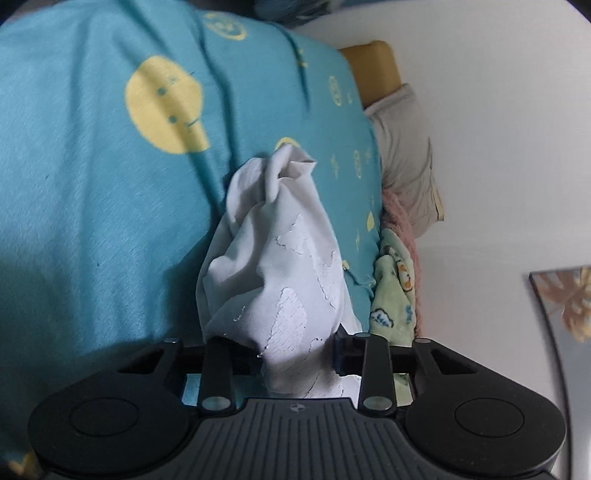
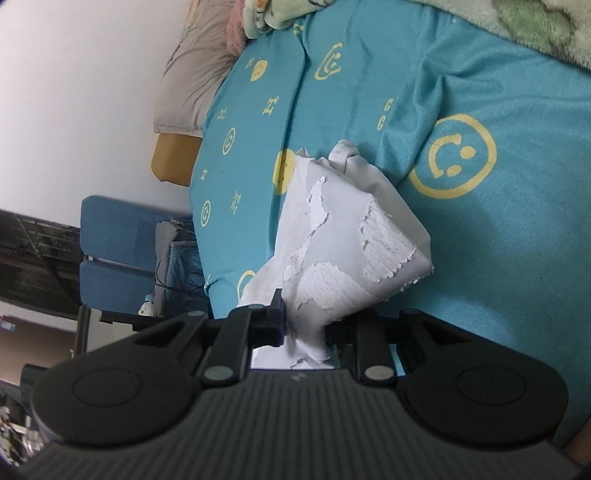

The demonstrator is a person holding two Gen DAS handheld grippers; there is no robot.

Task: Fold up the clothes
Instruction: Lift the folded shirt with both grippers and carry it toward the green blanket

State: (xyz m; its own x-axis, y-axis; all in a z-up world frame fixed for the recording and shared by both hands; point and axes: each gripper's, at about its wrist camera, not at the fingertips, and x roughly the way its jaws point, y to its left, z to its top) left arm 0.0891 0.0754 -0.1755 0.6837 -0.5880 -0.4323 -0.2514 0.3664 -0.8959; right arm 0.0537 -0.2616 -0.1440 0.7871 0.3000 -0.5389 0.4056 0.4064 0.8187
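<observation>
A white garment (image 1: 280, 258) with a cracked white print hangs bunched above a teal bed sheet (image 1: 92, 184) with yellow smiley faces. My left gripper (image 1: 297, 360) is shut on one part of the garment, and the cloth fills the gap between its fingers. My right gripper (image 2: 304, 332) is shut on another part of the same white garment (image 2: 343, 236), which spreads away from it over the teal sheet (image 2: 498, 258). The garment is crumpled, with its far end twisted into a knot-like fold.
A grey pillow (image 1: 406, 158) and a green patterned blanket (image 1: 393, 291) lie at the sheet's edge by a white wall (image 1: 498, 129). A blue chair (image 2: 114, 251) stands beside the bed. The green blanket (image 2: 535, 26) also lies on the bed's far side.
</observation>
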